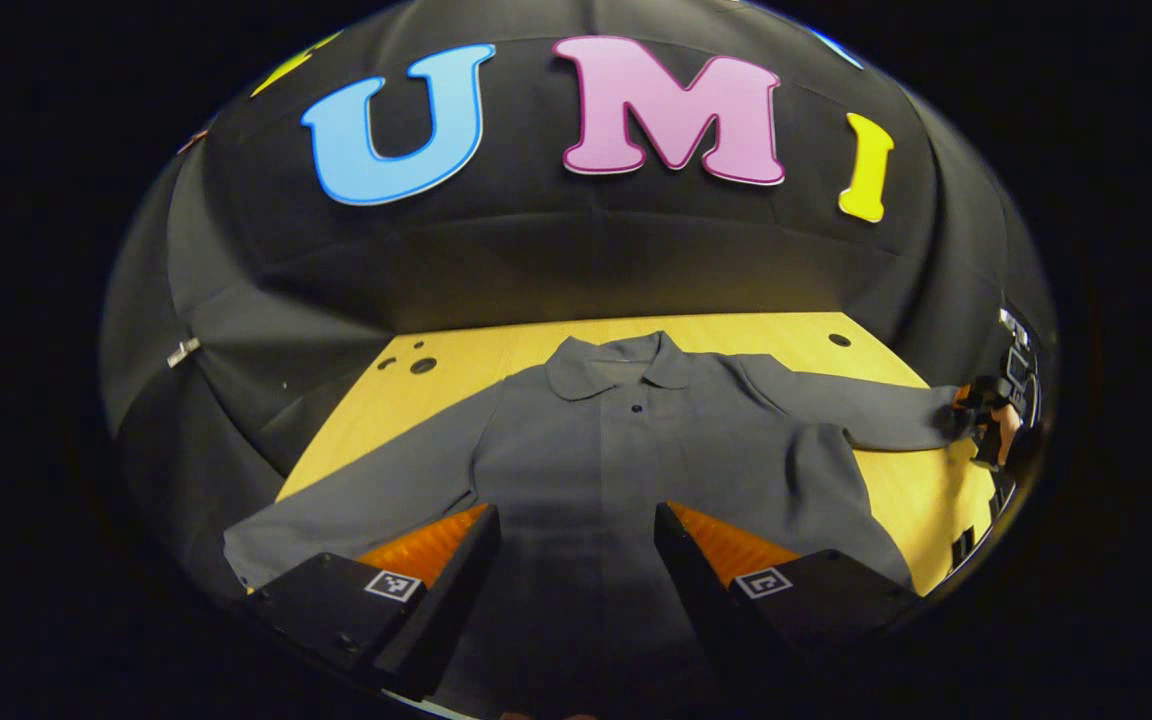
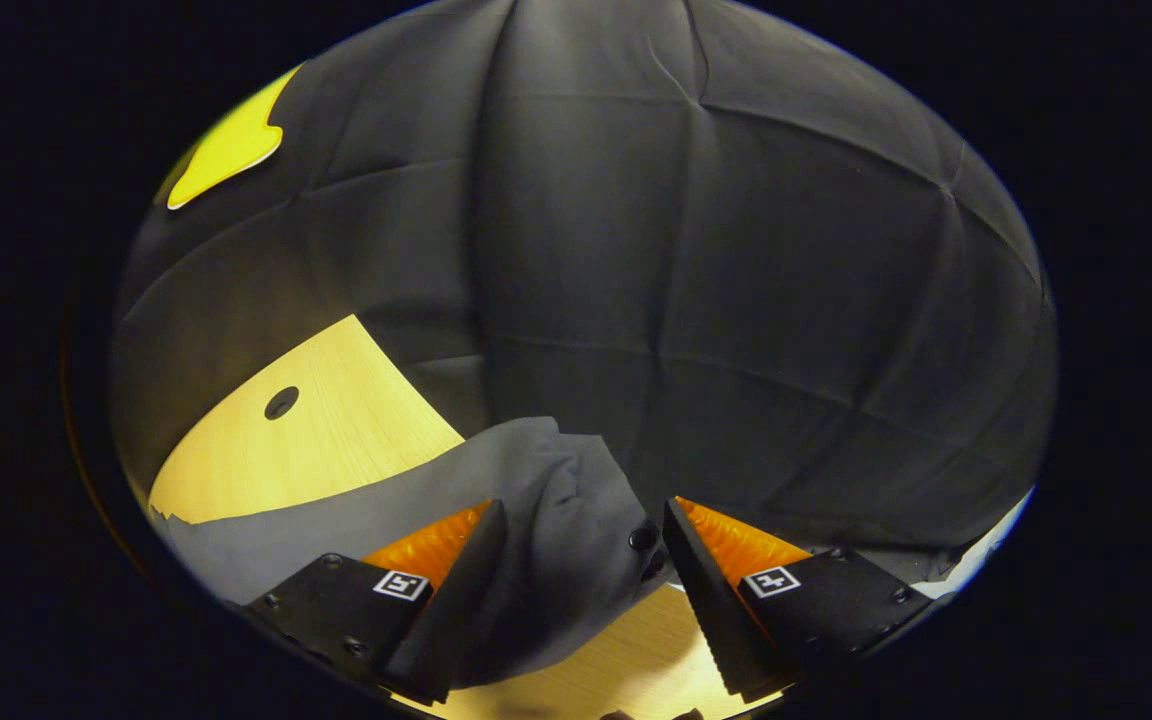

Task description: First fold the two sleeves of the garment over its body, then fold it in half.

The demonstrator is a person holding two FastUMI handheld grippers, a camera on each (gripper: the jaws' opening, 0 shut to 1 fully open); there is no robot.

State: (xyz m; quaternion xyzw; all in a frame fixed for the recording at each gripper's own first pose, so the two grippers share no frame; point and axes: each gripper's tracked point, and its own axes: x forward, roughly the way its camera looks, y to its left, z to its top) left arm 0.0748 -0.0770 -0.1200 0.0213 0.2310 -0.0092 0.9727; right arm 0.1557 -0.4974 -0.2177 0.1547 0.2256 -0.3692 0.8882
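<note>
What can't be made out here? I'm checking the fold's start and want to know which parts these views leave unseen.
- Shirt hem: left gripper view, cut off below the left gripper.
- Left sleeve end: left gripper view, runs into the edge.
- Right gripper contact with the cuff: right gripper view, fingers apart, touch unclear.
- Cuff button: too small for detail.

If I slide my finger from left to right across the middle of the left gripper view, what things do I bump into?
Left sleeve → shirt body → right sleeve → the other gripper at the sleeve's cuff.
</note>
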